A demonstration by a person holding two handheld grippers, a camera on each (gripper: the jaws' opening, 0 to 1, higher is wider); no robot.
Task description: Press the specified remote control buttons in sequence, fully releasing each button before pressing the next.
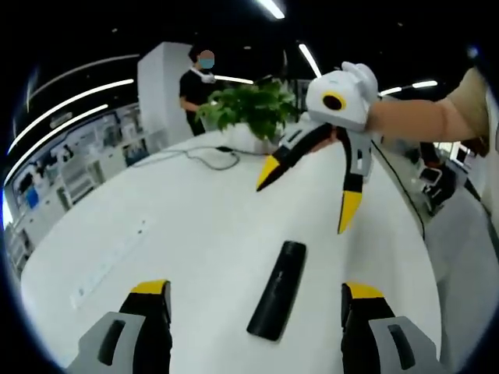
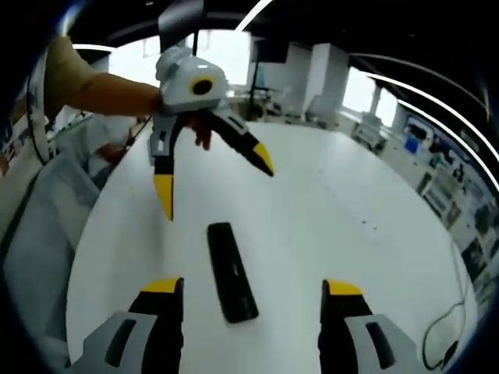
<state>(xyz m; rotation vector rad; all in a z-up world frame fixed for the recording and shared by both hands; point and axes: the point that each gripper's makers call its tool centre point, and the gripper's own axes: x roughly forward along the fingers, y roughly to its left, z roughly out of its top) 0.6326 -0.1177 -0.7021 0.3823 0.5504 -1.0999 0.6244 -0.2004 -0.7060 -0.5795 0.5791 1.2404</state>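
This looks like an open-plan office or tech showroom: a long white bench (image 1: 195,234) with rounded ends runs through a dark-ceilinged hall lit by linear strip lights (image 1: 74,97). Display shelving (image 2: 448,167) lines the walls (contents too small to tell), a potted plant (image 1: 251,109) sits on the bench, and a cable (image 1: 207,158) trails near it.

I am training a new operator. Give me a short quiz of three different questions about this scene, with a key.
1. True or false: the right tongs are closed on the remote control.
2. What does the remote control lie on? A) white table B) chair C) floor
3. Fill in: behind the table, near a standing person, is a green ____.

Key:
1. False. Both the right and the left tongs are open and hang above the remote, apart from it.
2. A
3. plant
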